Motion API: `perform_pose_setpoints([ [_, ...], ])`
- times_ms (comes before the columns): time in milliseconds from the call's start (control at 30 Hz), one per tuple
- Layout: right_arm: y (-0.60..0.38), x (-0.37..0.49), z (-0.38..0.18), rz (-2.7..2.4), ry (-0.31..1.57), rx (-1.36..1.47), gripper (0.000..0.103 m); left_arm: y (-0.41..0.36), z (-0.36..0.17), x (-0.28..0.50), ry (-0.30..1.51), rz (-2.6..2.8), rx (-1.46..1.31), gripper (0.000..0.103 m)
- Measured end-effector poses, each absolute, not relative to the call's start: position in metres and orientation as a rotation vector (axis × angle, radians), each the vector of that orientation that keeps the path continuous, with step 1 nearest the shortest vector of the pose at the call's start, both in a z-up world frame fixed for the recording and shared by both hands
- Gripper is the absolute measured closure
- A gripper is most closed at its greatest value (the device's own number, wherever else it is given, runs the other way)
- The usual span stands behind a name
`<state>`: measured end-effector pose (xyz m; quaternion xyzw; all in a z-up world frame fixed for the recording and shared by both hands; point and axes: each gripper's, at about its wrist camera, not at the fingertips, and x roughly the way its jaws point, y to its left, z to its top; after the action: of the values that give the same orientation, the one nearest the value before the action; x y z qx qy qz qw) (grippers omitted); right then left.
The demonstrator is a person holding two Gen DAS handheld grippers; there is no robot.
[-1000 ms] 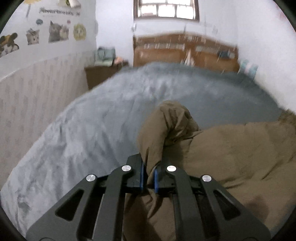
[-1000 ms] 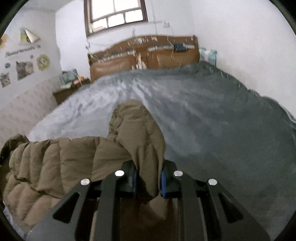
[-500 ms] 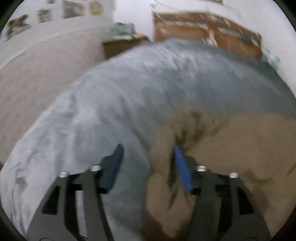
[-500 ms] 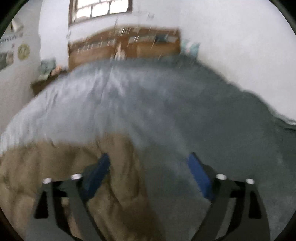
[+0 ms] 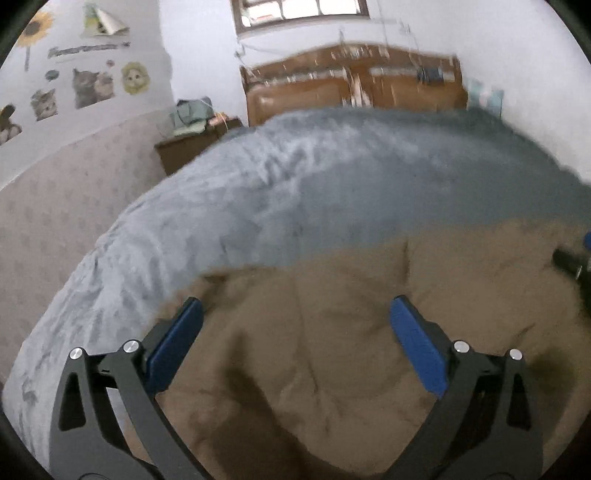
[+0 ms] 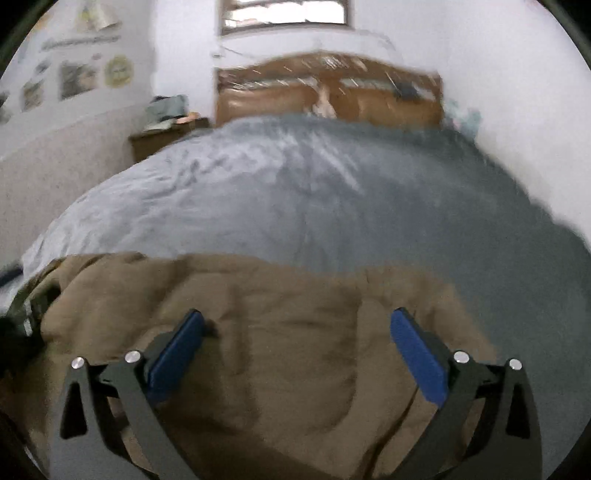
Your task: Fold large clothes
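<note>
Bed with grey blanket (image 5: 295,192) fills the room. Wooden headboard (image 5: 351,85) at its far end against white wall, bright window (image 5: 299,11) above it. Nightstand (image 5: 184,147) left of headboard, cat stickers (image 5: 92,86) on left wall.

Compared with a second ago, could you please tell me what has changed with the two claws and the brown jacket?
Both claws have let go. A second ago the left claw and right claw were each shut on a raised fold of the brown jacket; now both are wide open and the jacket lies flatter on the grey bedspread. The bed, headboard and nightstand are as before.
</note>
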<state>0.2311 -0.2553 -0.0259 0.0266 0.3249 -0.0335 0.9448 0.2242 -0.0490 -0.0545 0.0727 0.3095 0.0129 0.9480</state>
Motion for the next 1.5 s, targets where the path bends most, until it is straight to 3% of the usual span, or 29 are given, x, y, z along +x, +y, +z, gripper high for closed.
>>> perform_pose_setpoints([
  [167, -0.264, 0.248, -0.067, -0.064, 0.745, 0.067, 0.002, -0.028, -0.08, 0.239, 0.674, 0.032, 0.086, 0.003],
  [667, -0.294, 0.257, -0.079, -0.141, 0.769, 0.046, 0.002, -0.022, -0.12, 0.286, 0.733, 0.037, 0.121, 0.003],
  [867, -0.302, 0.234, -0.069, -0.116, 0.762, 0.058, 0.002, -0.021, -0.123, 0.288, 0.705, -0.001, 0.123, 0.003],
  [1033, -0.316, 0.197, -0.04, -0.087, 0.748, 0.096, 0.002, 0.013, -0.072, 0.247, 0.602, -0.009, 0.029, 0.003],
  [1233, -0.346, 0.149, -0.004, -0.101, 0.802, 0.114, 0.002, 0.061, -0.041, 0.208, 0.682, 0.057, 0.035, 0.003],
  [1500, -0.392, 0.089, 0.01, -0.122, 0.843, 0.181, 0.002, 0.121, -0.06, 0.179, 0.789, 0.085, -0.098, 0.003],
])
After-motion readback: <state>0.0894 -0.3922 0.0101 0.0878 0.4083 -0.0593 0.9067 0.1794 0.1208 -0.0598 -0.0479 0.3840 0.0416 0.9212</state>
